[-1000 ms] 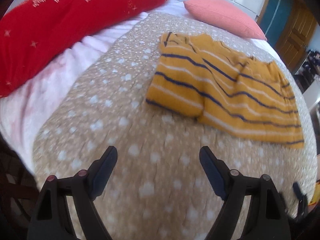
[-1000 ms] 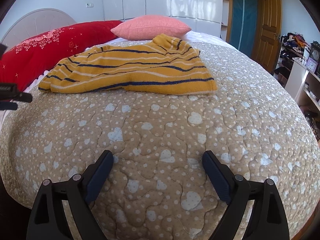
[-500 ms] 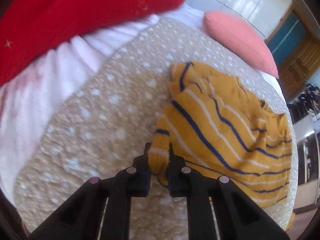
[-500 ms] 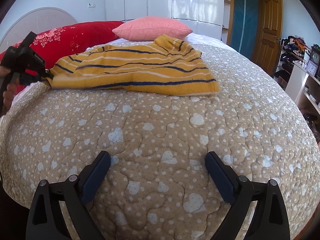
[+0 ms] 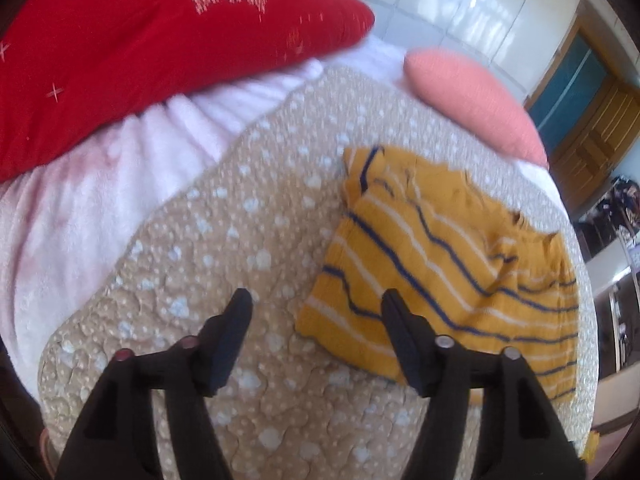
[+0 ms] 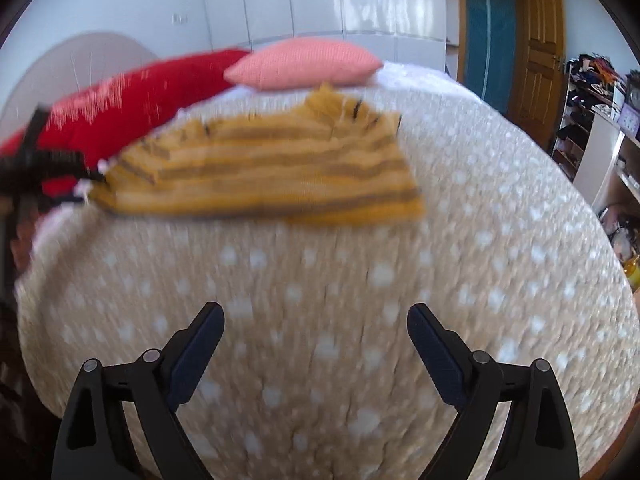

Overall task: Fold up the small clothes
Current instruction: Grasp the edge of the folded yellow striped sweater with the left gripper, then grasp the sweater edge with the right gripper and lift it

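Note:
A mustard-yellow sweater with navy and white stripes (image 5: pixel 440 264) lies folded on the beige dotted quilt (image 5: pixel 240 248). My left gripper (image 5: pixel 316 312) is open and empty just above the quilt, its right finger over the sweater's near left corner. In the right wrist view the sweater (image 6: pixel 272 168) lies further up the bed, blurred by motion. My right gripper (image 6: pixel 316 332) is open and empty above the quilt (image 6: pixel 320 300), well short of the sweater. The left gripper (image 6: pixel 44 168) shows there as a dark blur at the sweater's left end.
A red pillow (image 5: pixel 140 52) and a pink pillow (image 5: pixel 468 96) lie at the head of the bed, with a white-pink blanket (image 5: pixel 80 200) beside the quilt. A wooden door (image 6: pixel 540 52) and cluttered shelves (image 6: pixel 592 112) stand to the right.
My left gripper, shut on the sweater's corner half a second ago, has let go and now stands open. The right wrist view has shifted and is blurred; the right gripper stays open.

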`<state>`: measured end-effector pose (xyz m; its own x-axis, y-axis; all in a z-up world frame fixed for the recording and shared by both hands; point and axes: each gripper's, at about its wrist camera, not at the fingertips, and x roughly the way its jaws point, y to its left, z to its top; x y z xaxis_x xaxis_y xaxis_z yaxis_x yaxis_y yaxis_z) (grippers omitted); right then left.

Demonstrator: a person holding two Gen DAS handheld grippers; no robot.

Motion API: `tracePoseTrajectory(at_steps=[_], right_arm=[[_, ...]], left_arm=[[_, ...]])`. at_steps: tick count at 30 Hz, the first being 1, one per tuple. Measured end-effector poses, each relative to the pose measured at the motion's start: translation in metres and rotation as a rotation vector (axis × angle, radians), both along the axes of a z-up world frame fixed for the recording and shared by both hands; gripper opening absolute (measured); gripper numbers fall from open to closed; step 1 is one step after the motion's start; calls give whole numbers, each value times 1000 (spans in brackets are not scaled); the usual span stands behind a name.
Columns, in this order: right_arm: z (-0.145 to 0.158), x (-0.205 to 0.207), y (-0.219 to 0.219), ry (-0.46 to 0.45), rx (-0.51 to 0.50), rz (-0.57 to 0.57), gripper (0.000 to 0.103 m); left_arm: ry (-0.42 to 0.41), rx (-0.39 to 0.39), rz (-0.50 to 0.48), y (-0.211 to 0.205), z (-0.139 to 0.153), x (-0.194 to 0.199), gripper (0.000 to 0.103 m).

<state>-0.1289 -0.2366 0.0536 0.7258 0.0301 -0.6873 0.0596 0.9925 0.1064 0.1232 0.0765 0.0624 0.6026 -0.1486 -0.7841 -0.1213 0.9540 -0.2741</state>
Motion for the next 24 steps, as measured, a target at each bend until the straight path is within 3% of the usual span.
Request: tracePoseTrajectory(at_steps=[2,4,10,12,15,20,24], right_arm=[[12,19,-1,5,34,21,85],[25,47,4,22,53,48,70],[58,137,51,18,71,150,54],[56,169,72,35,70,190,48],[30,230,106,139,37,240,27],[-16,301,127,271,-68,212,25],[0,307,135,291,-99,161,28]], left_arm=[[-34,-2,12,-2,-5,4,71],[-40,-23,17,-2,-12,11,71],[-50,-136,15,14,-46,22,63],[-68,-146,13,15,-44,21,63],[-61,-116,1,10,-44,22,64],[-42,-134,-39,11,-44,26,69],[-24,-204,-62,24,-40,24,70]])
